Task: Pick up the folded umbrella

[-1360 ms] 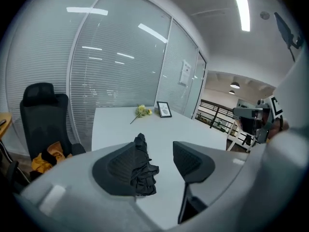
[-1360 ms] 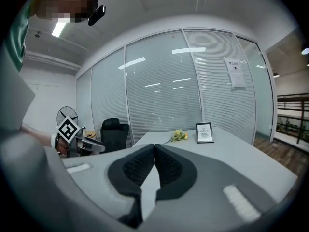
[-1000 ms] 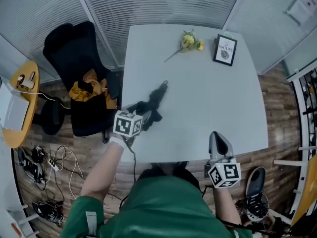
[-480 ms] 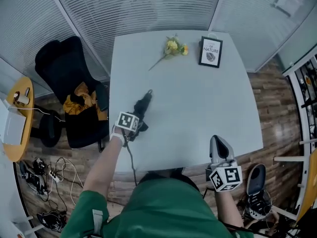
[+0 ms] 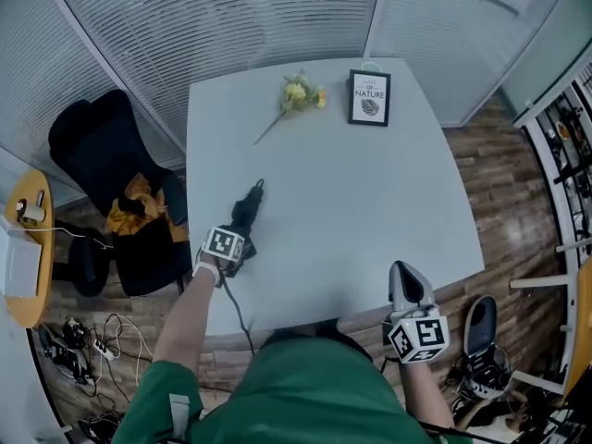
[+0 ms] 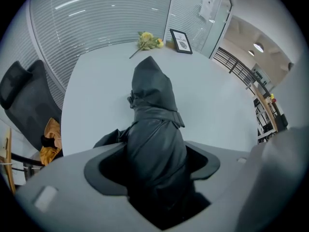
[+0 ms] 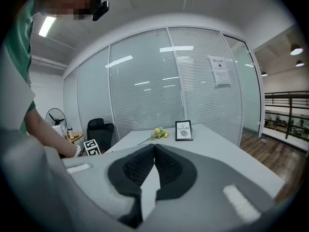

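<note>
Left gripper view shows my left tool (image 5: pixel 238 240), its jaws just opened wide, straddling the black folded umbrella (image 6: pixel 152 110) without pinching it. The umbrella lies at the desk's (image 5: pixel 361 202) 9 o'clock side. My right tool (image 7: pixel 154 151) is closed and empty.

One umbrella (image 5: pixel 246 213), one flower sprig (image 5: pixel 296 93), one framed sign (image 5: pixel 369 98), two tongs (image 5: pixel 237 245) (image 5: pixel 408 283).

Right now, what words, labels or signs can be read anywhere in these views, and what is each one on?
"OF NATURE": on the framed picture standing at the far end of the table; a smaller line above those words is too small to read.
Paper notice on the glass wall: it carries print, but too small and blurred to read.
No other readable text shows.
</note>
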The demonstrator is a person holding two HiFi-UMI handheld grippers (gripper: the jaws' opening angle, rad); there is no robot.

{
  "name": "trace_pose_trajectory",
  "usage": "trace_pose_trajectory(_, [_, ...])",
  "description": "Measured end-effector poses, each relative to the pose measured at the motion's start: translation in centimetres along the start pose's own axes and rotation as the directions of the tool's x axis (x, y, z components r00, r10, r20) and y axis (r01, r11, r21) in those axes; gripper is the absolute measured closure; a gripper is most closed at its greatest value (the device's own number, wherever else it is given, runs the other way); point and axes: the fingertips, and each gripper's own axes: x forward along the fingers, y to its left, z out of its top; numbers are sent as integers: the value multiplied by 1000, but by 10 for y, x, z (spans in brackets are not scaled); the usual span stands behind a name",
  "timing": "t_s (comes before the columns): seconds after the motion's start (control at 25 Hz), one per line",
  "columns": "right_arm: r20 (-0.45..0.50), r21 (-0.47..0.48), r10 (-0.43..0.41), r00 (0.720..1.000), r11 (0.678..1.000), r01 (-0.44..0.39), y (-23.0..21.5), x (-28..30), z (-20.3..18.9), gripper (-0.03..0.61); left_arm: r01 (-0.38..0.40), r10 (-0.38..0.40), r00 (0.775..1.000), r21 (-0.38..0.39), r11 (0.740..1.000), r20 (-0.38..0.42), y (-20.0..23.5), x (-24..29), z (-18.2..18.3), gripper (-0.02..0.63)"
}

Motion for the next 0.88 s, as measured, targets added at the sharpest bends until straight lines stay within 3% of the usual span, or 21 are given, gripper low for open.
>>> trace_pose_trajectory(0.24, [-12,-21,37,999,999,-37,14,5,-1,575,24,-24,1000,-1,1000,7,-5,-5,-1,316])
trace_pose_trajectory(0.56, [-11,-32,59,998,998,-60,19,8,3,575,170,-162,984,-121,978,76,-19,-24,-17,330])
trace_pose_trajectory(0.76, [-5,-41,92,996,995,-92,26,15,7,575,264,-227,955,-204,943,189,-36,-48,-17,331])
trace_pose_trajectory(0.88, [0,-46,119,993,992,-119,34,21,9,575,315,-255,929,-215,924,268,-45,-68,-12,333])
